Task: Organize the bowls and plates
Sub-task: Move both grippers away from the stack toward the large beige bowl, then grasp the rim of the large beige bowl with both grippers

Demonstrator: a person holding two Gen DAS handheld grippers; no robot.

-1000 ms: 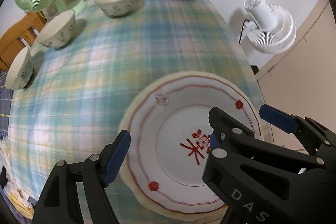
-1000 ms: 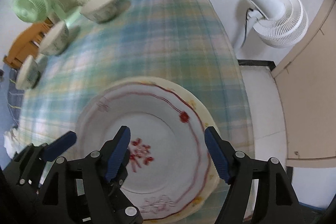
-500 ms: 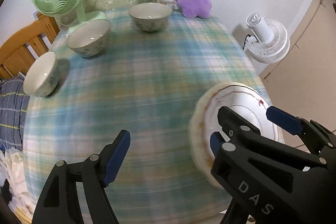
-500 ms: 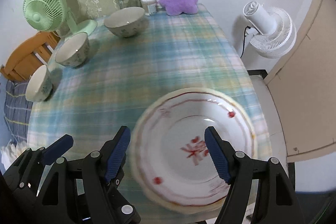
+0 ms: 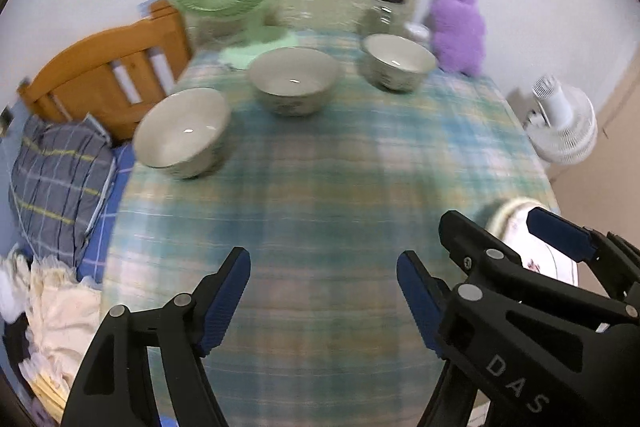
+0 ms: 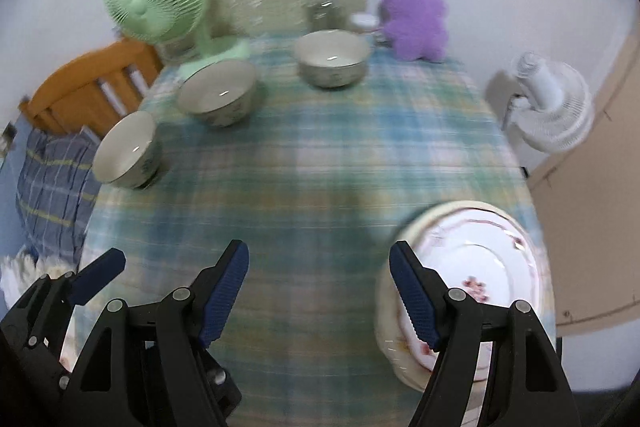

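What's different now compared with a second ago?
Both claws, left and right, swung left, away from the red-patterned plate, which now sits beside the right claw at the table's right edge. Both were open throughout. The three bowls stayed put.

Left gripper [image 5: 323, 297]: jaws spread wide apart, holding nothing.
Right gripper [image 6: 319, 293]: jaws spread wide apart, holding nothing.
Position: side by side, both pointing forward and tilted downward.
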